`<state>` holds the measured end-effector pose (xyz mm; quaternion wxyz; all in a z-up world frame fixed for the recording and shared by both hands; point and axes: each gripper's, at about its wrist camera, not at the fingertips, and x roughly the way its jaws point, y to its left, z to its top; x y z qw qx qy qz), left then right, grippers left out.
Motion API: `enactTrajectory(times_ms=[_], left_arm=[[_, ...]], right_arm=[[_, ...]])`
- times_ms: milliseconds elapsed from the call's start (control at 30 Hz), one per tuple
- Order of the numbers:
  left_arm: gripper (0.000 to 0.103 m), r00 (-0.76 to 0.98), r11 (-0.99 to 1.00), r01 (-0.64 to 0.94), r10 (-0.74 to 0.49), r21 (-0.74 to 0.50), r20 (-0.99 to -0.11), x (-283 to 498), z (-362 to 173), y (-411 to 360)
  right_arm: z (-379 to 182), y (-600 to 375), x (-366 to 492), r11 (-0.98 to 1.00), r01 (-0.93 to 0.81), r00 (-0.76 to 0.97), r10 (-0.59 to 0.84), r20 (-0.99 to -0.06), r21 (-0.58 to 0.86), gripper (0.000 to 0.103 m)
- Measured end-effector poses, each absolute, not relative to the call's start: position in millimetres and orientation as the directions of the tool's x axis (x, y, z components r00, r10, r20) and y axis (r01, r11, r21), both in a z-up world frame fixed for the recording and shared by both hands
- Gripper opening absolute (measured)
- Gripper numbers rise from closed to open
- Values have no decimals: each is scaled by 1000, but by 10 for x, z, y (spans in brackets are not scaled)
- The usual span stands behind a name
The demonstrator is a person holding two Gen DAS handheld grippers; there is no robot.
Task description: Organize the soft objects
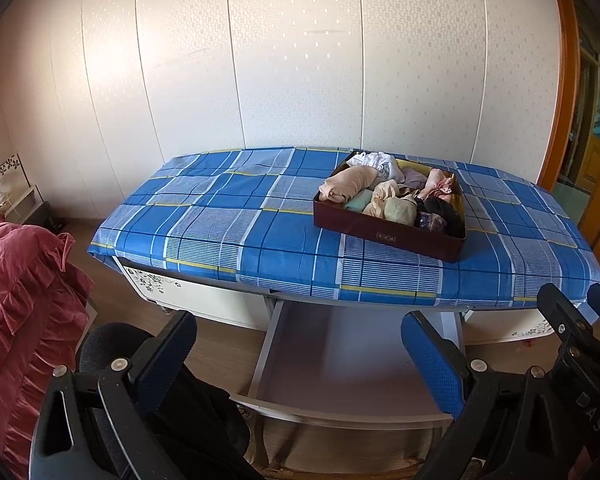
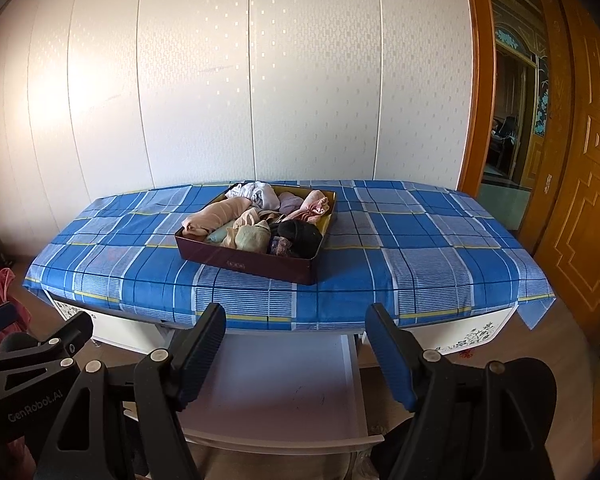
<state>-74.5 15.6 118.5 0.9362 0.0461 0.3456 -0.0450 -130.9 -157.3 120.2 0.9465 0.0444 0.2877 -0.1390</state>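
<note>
A dark red box (image 1: pixel 380 236) (image 2: pixel 240 264) stands on a table under a blue plaid cloth (image 1: pixel 220 216) (image 2: pixel 420 248). It is filled with several rolled soft garments (image 1: pixel 392 196) (image 2: pixel 256 224) in peach, pink, white, pale green and black. Below the table's front edge a white drawer (image 1: pixel 340 360) (image 2: pixel 276 380) is pulled out, and nothing shows inside it. My left gripper (image 1: pixel 300 344) (image 2: pixel 36 326) hovers open in front of the drawer, with nothing between its fingers. My right gripper (image 2: pixel 296 344) (image 1: pixel 580 300) hangs beside it, also open and holding nothing. Both are well short of the box.
A red ruffled bedcover (image 1: pixel 20 300) lies at the left. White cabinets with a flower print (image 1: pixel 152 280) (image 2: pixel 472 336) flank the drawer under the table. A white panelled wall backs the table, and a wooden door (image 2: pixel 580 220) stands at the right.
</note>
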Motion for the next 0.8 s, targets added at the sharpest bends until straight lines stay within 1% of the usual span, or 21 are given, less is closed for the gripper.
enactTrajectory(times_ms=[800], left_arm=[[103,756,992,113,-48,59,-652,-746,1172,155]], right_arm=[[1165,-1588,-1291,958,287,786,-227,-576,14,73]])
